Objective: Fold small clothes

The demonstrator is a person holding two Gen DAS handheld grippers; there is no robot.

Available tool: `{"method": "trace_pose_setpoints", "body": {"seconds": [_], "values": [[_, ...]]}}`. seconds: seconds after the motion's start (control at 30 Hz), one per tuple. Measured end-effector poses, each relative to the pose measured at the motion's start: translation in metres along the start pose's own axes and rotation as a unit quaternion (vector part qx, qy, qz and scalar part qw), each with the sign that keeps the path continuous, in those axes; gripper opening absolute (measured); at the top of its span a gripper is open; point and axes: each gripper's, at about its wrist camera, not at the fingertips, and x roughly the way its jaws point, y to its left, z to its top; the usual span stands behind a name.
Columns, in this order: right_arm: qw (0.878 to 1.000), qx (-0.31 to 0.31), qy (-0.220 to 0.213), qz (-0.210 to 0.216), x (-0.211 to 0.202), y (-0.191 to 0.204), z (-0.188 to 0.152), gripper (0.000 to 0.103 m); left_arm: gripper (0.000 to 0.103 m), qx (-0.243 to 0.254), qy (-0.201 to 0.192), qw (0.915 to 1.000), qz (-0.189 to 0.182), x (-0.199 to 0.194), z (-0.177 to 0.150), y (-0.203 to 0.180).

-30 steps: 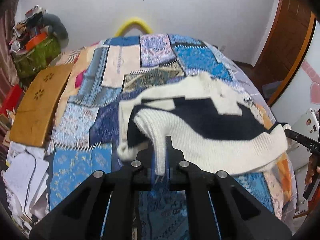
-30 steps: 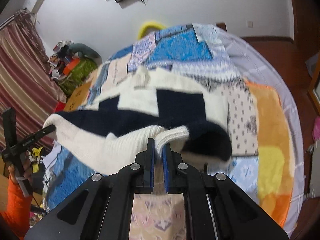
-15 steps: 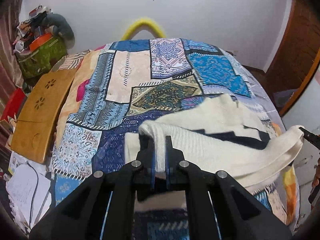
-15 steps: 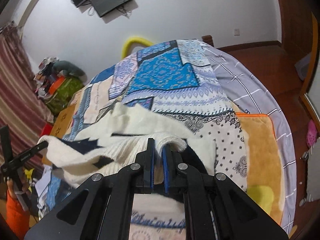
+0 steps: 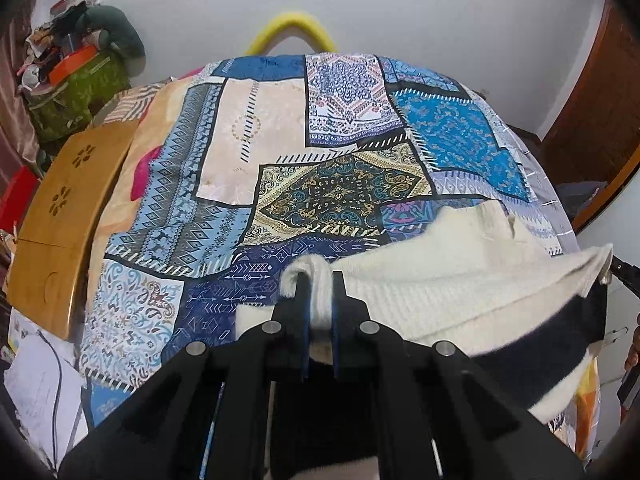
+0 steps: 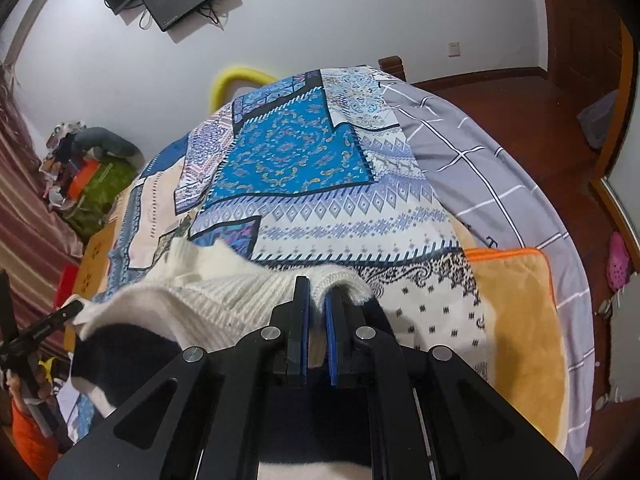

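A small cream and navy knitted sweater (image 5: 452, 300) hangs stretched between my two grippers above the patchwork bedspread (image 5: 280, 152). My left gripper (image 5: 318, 284) is shut on one ribbed cream edge of it. My right gripper (image 6: 316, 292) is shut on the other end of the sweater (image 6: 224, 304). The ribbed edge runs taut from one gripper to the other, and the navy part sags below it. A cream flap lies on the bed behind the held edge. In the right wrist view the left gripper (image 6: 60, 316) shows at the far left, held by a hand with an orange sleeve.
A wooden lap table (image 5: 64, 216) leans at the bed's left side, with papers (image 5: 36, 392) below it. A green bag piled with clutter (image 5: 76, 84) stands in the far left corner. An orange blanket (image 6: 520, 320) and grey checked sheet (image 6: 480, 160) cover the bed's right side. A yellow padded hoop (image 5: 292, 32) stands at the bedhead.
Both grippers have carried the sweater's edge toward me and slightly lower. Most of the sweater has left the bed's middle, exposing the patchwork; the navy part now hangs below the taut edge.
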Motion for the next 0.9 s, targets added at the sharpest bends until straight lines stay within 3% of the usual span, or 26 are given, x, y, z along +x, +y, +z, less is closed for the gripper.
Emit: {"method": "trace_pose_setpoints", "body": {"seconds": [0.17, 0.27, 0.33, 0.47, 0.6, 0.7, 0.9], "values": [[1.000, 0.004, 0.010, -0.004, 0.010, -0.003, 0.007, 0.007, 0.010, -0.005, 0.012, 0.9999, -0.003, 0.010, 0.005, 0.004], [1.000, 0.009, 0.006, -0.003, 0.011, -0.004, 0.008, 0.007, 0.021, -0.003, 0.017, 0.9998, 0.001, 0.011, 0.010, 0.007], [1.000, 0.010, 0.005, -0.005, 0.009, -0.006, 0.009, 0.008, 0.037, -0.006, 0.013, 0.9998, 0.010, 0.009, 0.015, 0.010], [1.000, 0.004, -0.014, -0.027, -0.002, -0.010, 0.013, 0.019, 0.045, -0.020, 0.003, 0.9997, 0.011, 0.002, 0.021, 0.021], [1.000, 0.008, -0.014, -0.020, -0.016, -0.016, 0.016, 0.032, 0.057, -0.026, -0.001, 0.9996, 0.012, -0.007, 0.020, 0.028], [0.999, -0.017, -0.006, -0.028, -0.020, -0.013, 0.010, 0.043, 0.058, -0.018, -0.002, 0.9997, 0.018, -0.014, 0.015, 0.028], [0.997, -0.061, 0.024, -0.029, -0.021, 0.001, -0.011, 0.045, 0.065, -0.009, 0.009, 0.9996, 0.024, -0.020, -0.006, 0.031]]}}
